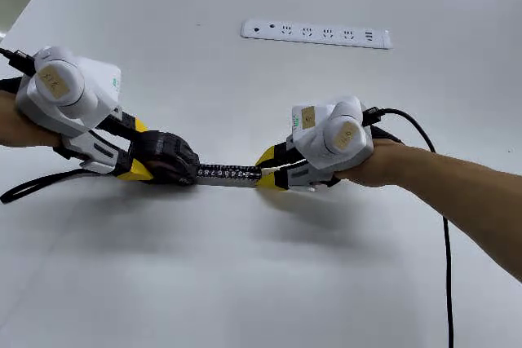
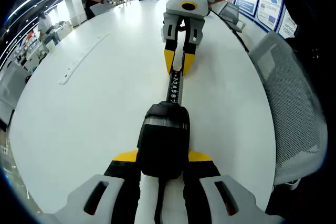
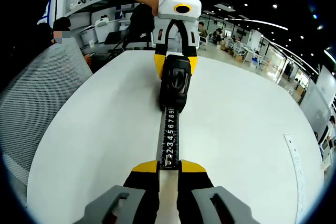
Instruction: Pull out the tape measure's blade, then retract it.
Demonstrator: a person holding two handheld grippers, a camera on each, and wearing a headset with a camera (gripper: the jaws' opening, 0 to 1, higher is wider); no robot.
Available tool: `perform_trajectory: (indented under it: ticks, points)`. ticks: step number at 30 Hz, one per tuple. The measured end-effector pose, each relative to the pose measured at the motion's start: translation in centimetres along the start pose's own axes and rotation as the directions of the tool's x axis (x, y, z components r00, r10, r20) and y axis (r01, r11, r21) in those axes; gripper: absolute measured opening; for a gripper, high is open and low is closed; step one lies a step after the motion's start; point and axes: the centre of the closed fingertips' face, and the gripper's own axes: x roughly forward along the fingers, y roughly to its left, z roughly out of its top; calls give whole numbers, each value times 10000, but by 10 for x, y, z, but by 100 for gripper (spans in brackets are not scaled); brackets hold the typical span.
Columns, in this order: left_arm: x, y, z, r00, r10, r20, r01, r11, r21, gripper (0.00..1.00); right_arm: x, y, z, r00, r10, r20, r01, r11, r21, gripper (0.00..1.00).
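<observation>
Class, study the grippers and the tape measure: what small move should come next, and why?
Probably draw the right gripper a little away from the case, in line with the blade. The left gripper is shut on the case, the right pinches the blade's tip, and just a short length shows between them, so the pull-out looks unfinished.
</observation>
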Motion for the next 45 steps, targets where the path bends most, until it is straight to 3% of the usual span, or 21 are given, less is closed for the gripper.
perform_trajectory:
  ticks: [45]
  points:
    - [0,-1,1,9997,-34,-255,36,10000,62,26,-50,8,-49,9943,-515,-936,550,9979,352,8]
